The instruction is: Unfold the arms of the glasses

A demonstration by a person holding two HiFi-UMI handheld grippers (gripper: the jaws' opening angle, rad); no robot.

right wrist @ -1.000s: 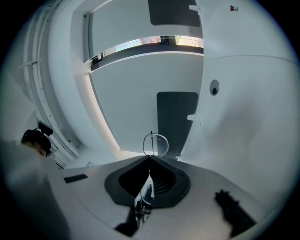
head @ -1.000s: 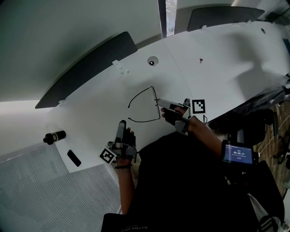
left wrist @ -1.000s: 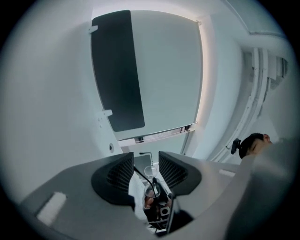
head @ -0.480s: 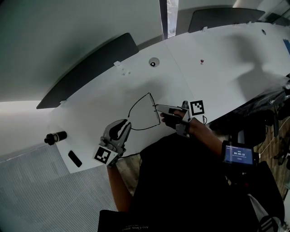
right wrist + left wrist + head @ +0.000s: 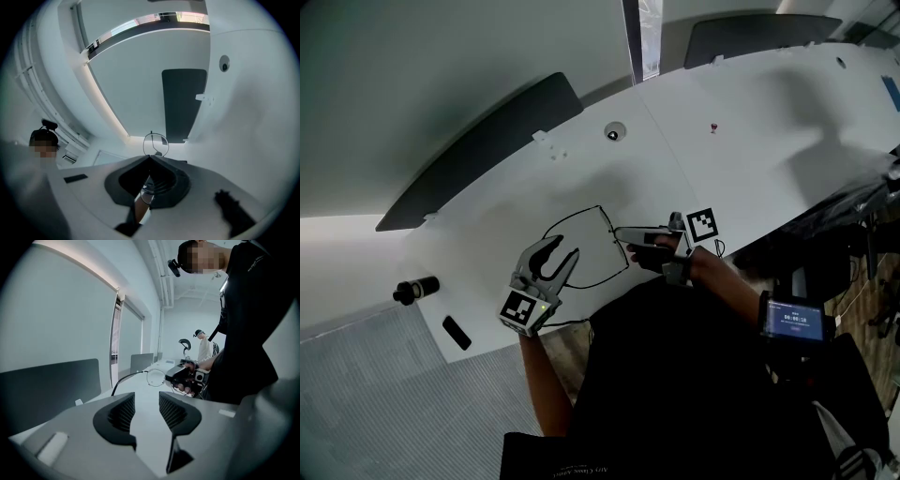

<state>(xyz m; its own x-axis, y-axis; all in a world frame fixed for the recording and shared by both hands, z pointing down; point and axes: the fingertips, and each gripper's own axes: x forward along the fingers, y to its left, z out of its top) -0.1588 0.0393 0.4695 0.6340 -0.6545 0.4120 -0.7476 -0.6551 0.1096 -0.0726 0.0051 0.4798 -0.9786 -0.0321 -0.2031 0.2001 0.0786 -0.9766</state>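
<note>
Above the white bench (image 5: pixel 750 122), the glasses (image 5: pixel 156 377) are gripped at the frame by the closed jaws of the right gripper (image 5: pixel 621 232). The left gripper (image 5: pixel 562 249) is near one arm, its jaws opening and empty.

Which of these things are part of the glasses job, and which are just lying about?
In the job: glasses, pinched in the right claw; left claw, jaws opening, nothing between them.
Lying about: black cylinder and small flat black object, both near the edge of the table.
</note>
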